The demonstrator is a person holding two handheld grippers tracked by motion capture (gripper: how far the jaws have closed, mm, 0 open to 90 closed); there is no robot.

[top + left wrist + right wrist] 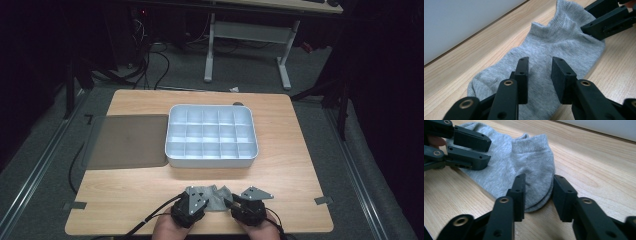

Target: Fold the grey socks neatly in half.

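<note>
a dim lab or workshop: a wooden counter [295, 150] on grey carpet, loose cables [150, 60] along the floor, and a white-legged desk [250, 35] behind.

Both hands enter from the near edge, side by side and close together, each bearing a black two-jaw tool with its cable trailing back. The left tool [196, 199] points forward and down, jaws parted about halfway with a clear gap. The right tool [239, 201] angles inward toward the left one, jaws likewise parted.
</note>
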